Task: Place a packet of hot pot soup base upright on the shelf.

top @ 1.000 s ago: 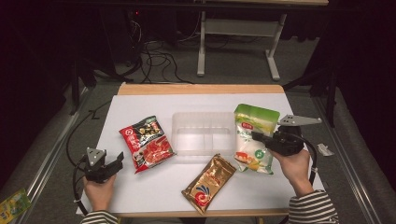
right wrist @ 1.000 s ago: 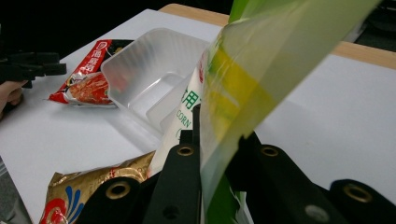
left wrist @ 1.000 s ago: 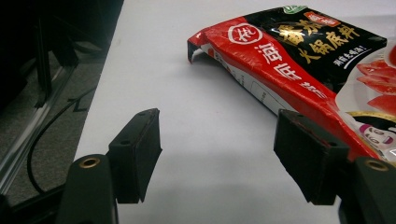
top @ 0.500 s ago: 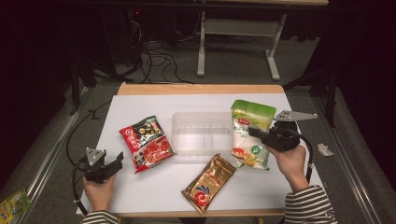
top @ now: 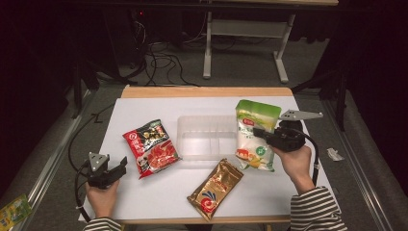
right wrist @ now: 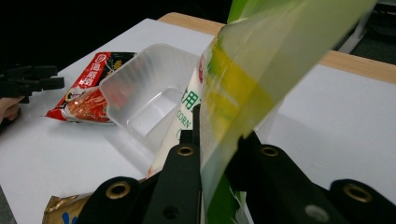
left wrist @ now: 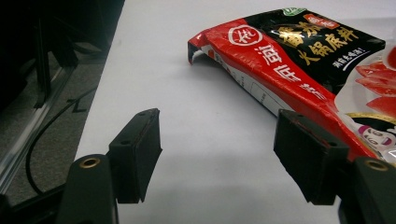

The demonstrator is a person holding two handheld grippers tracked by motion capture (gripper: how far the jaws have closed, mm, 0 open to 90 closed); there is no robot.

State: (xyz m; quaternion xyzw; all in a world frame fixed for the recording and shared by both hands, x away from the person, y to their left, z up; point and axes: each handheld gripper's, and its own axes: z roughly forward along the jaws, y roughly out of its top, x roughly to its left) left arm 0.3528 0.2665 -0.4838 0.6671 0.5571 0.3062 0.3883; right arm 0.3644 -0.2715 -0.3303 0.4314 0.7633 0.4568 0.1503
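- At the near edge of the white table [top: 159,202], your left hand [top: 102,196] rests at the left corner holding the left gripper [top: 117,169]; its jaws stand wide apart with nothing between them, aimed along the bare tabletop.
- Just ahead of that gripper lies the red-and-black printed snack packet [top: 151,148], flat on the table; in the left gripper view its near red edge [left wrist: 299,88] sits just past the right jaw, and I cannot tell whether they touch.
- Near the front edge at centre lies a shiny gold foil pouch [top: 216,187], flat and set at a slant, apart from both grippers.
- To the right, your right hand [top: 297,161], in a striped sleeve [top: 315,211], holds the right gripper [top: 257,132], its jaws closed on the side edge of the green-and-white plastic bag [top: 255,134].
- In the right gripper view that bag [right wrist: 261,70] rises pinched between the jaws, its pale green top tilted overhead.
- In the middle of the table, just left of the bag, stands the clear plastic rectangular tray [top: 207,137], open side up; whether the bag touches its right wall is hard to make out.
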